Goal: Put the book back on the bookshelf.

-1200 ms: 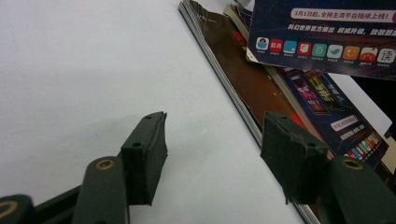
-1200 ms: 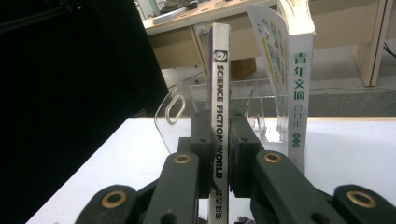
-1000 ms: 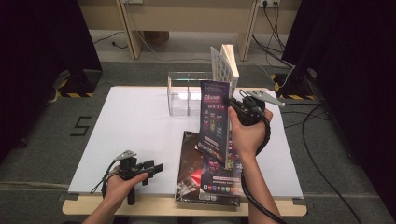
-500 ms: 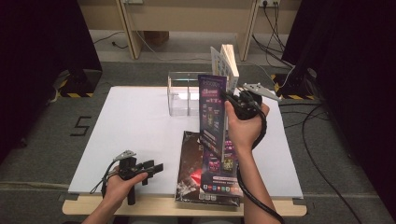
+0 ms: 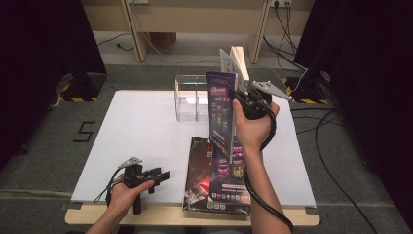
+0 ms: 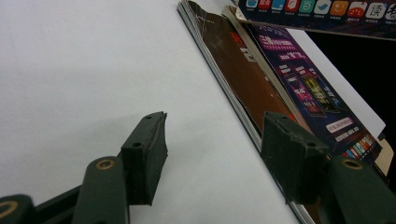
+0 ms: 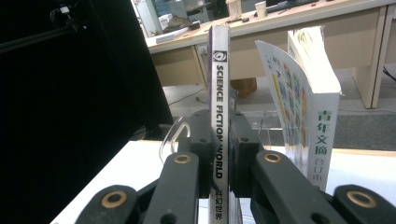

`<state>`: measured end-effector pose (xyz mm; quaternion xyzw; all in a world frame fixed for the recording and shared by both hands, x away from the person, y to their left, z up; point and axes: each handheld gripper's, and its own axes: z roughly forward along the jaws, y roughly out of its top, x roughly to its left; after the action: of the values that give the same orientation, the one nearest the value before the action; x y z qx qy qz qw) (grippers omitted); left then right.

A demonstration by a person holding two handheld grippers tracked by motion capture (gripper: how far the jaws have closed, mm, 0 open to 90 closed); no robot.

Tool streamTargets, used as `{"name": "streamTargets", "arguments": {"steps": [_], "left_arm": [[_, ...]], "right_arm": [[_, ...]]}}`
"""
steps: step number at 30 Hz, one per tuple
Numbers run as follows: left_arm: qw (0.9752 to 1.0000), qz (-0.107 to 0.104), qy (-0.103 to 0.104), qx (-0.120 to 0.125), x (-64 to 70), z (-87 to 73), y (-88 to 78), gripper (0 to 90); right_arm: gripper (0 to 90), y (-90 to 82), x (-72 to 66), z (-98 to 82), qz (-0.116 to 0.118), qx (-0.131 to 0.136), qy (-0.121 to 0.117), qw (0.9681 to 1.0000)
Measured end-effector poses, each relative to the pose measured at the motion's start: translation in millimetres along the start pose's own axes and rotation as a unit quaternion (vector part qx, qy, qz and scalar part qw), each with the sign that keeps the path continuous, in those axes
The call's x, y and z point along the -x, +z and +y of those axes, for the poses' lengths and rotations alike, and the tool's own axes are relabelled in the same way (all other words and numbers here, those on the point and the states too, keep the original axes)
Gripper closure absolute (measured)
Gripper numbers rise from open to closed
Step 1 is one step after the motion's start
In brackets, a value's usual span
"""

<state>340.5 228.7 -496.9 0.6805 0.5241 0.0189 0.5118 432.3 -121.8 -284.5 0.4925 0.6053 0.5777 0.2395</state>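
We are holding the thin purple glossy magazine upright above the white table, its white spine, reading "SCIENCE FICTION WORLD", facing us, just beside the standing white book.

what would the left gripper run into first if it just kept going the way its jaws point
Most likely the stack of magazines lying flat on the white table. The left gripper is open and low over the table, and the stack's edge runs just beyond its one jaw. Depth is hard to judge, so it might slide alongside it.

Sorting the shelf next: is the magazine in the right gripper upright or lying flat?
Upright: the right gripper clamps the magazine by its spine, standing on edge.
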Motion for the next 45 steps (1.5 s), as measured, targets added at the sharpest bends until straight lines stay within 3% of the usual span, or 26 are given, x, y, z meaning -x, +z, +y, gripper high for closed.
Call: {"name": "streamTargets", "arguments": {"steps": [23, 27, 45], "left_arm": [[1.0000, 0.001, -0.002, 0.005, -2.4, 0.7, -1.7, 39.8], [1.0000, 0.000, -0.002, 0.004, -2.5, 0.5, -1.3, 39.8], [1.0000, 0.000, -0.004, 0.002, -3.4, -0.2, -0.6, 39.8]], "right_arm": [[83.3, 18.5, -8.2, 9.9, -0.005, 0.018, -0.007, 0.9998], [83.3, 21.4, -9.1, 11.6, -0.007, 0.031, -0.011, 0.9994], [83.4, 37.0, -11.5, 16.7, -0.016, 0.032, -0.014, 0.9993]]}}
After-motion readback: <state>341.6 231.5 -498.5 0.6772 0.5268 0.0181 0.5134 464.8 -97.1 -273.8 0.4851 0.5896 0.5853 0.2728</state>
